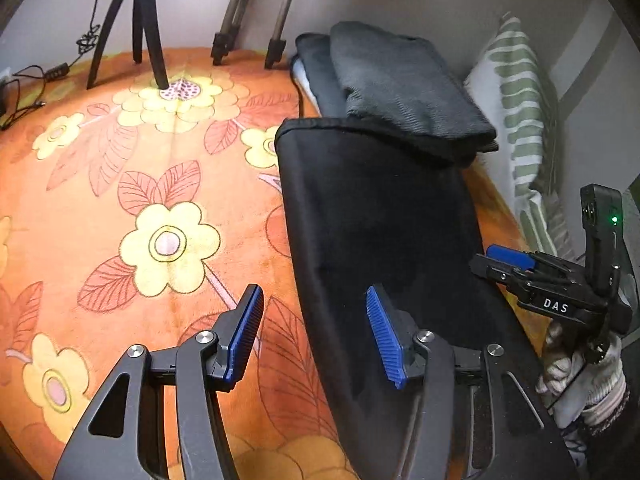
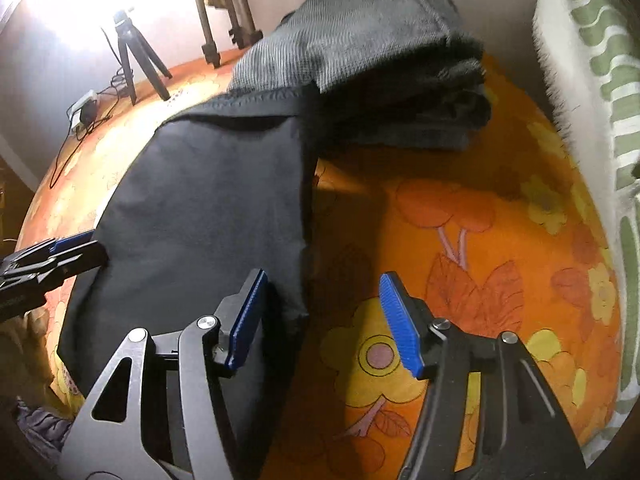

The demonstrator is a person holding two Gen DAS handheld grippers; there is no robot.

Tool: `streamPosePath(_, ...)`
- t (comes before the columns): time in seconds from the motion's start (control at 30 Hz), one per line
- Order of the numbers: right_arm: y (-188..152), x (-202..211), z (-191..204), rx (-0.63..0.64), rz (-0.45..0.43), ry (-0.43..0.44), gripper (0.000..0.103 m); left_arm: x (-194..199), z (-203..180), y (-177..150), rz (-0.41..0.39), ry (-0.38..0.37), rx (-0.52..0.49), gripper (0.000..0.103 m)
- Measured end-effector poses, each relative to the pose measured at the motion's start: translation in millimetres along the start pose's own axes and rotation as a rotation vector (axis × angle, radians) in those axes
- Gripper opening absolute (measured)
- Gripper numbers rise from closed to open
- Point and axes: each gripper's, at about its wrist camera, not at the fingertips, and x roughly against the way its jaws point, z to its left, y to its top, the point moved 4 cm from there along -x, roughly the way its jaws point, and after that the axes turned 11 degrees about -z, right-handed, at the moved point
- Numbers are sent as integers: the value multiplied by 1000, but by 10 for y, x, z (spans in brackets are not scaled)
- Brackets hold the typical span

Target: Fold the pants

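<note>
- 1 black pants [image 1: 380, 216], laid flat in a long strip on the blanket
- 1 stack of folded dark clothes [image 1: 404, 84]; grey piece on top, at least 2 darker pieces under it, exact count unclear
- 1 orange floral blanket [image 1: 132, 184]
- 1 green-and-white striped pillow [image 1: 520, 92]
- 2 grippers: left gripper [image 1: 316, 332], right gripper [image 2: 320, 320], 2 blue pads each
- 1 gloved hand [image 1: 580, 372] visible
- 1 small black tripod [image 1: 136, 28]
- 2 metal stand legs [image 1: 256, 20], left wrist view
- 1 cable bundle [image 1: 36, 80]
</note>
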Motion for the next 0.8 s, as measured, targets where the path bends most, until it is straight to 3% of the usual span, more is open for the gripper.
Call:
streamPosePath(0.23, -13, -171, -75, -87, 46, 87, 62, -107, -39, 35, 15, -7, -6, 53)
streamPosePath(0.37, -3, -229, -131, -117, 48, 126, 70, -179, -13, 68, 30, -34, 31, 53)
streamPosePath(0.8, 128, -311, -210, -174, 1, 248, 71, -328, -25, 122, 27, -82, 70, 53)
